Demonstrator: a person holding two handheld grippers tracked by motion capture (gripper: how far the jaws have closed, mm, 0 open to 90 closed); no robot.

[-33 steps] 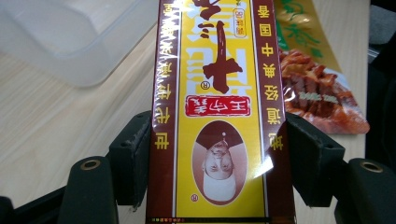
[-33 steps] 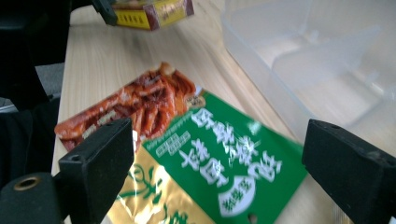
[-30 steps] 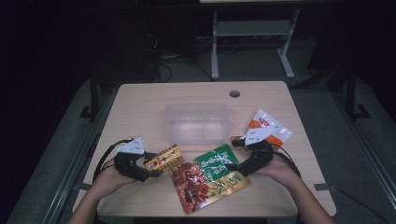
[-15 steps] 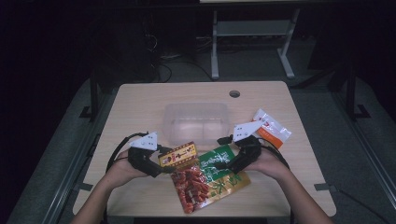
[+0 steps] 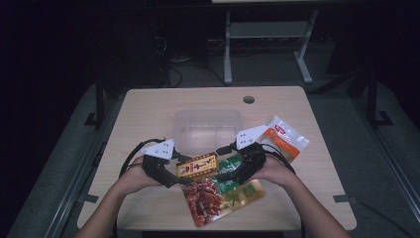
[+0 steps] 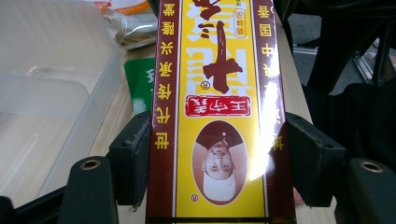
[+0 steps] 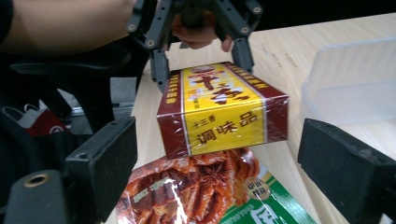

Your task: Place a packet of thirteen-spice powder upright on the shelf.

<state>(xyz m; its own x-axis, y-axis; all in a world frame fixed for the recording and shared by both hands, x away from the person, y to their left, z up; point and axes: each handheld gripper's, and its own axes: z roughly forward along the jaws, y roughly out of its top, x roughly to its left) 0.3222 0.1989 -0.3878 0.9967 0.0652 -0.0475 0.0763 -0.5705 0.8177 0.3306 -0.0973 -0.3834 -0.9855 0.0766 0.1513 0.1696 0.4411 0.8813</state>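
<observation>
Nearby, clear tub (image 5: 208, 130) w/ bare floor.

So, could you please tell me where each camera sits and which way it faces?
High view: above the table's near side, looking forward and down; forearms, both grippers.
Left gripper view: on the left gripper, along its jaws clamping the box.
Right gripper view: on the right gripper, facing the left one; jaws open.
All share the box.
</observation>
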